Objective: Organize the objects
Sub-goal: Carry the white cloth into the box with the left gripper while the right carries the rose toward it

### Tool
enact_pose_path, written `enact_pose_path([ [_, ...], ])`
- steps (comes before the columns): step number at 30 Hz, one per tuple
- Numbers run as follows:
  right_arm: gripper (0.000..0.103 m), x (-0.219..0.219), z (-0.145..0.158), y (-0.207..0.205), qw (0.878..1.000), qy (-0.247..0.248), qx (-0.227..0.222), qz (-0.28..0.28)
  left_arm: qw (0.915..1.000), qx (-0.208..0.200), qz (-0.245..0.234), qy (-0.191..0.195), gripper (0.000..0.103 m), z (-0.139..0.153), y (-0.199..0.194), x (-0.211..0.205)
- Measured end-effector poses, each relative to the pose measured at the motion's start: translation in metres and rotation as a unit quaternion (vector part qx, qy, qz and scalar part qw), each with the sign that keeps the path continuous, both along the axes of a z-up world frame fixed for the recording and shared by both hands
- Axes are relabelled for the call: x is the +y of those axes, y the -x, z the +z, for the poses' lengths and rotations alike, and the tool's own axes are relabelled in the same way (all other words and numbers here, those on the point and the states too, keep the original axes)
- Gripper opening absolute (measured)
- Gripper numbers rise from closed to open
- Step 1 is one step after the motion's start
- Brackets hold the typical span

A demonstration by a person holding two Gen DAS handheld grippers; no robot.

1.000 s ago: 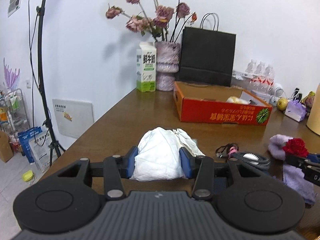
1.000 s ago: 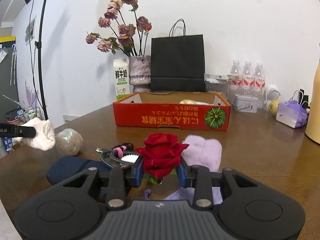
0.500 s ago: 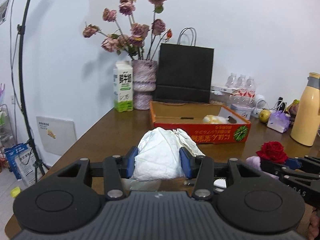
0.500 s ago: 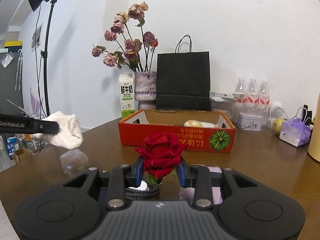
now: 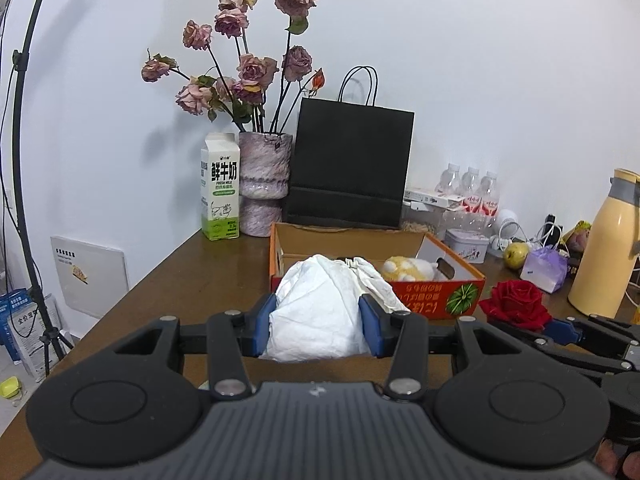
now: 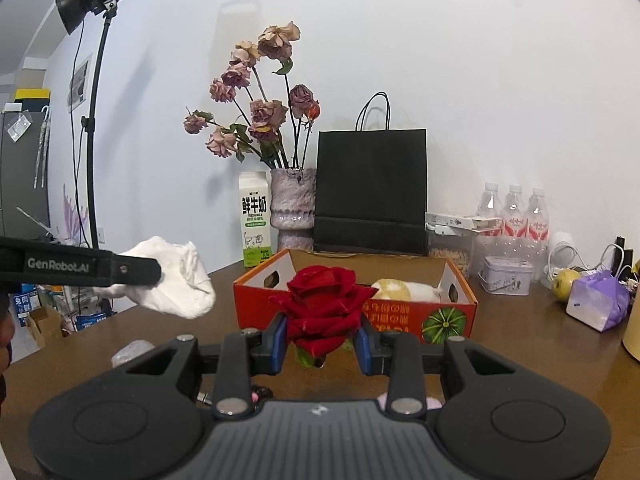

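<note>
A: Brown worktop (image 6: 520, 344) against a white wall, with an orange cardboard box (image 6: 400, 316) near the back. Step in hand?

B: Carrying, most likely. Left hand-held gripper (image 5: 319, 325) clamped on a white crumpled bundle (image 5: 320, 316), raised just before the box. Right hand-held gripper (image 6: 320, 344) closed on a red rose (image 6: 320, 304), also in the air.

A: Next move?

B: Probably forward over the box rim, then lower and release inside, beside the yellow plush (image 6: 394, 289).

A milk carton (image 5: 220, 189) stands beside a vase of dried roses (image 5: 265, 183), a black paper bag (image 5: 349, 168) just right of it (three water bottles (image 6: 513, 213) stand farther along the wall).
</note>
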State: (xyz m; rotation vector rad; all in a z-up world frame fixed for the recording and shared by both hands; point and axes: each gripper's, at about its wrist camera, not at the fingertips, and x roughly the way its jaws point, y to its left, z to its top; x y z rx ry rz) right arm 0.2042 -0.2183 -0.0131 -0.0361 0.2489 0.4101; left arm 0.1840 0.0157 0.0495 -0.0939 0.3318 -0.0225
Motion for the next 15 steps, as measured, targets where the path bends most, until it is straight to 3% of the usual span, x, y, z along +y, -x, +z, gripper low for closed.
enact_pose_path([
  [15, 0.033, 0.016, 0.036, -0.048, 1.0, 0.011, -0.026, 0.012, 0.9996, -0.018, 0.013, 0.019, 0.046, 0.019, -0.045, -0.008],
])
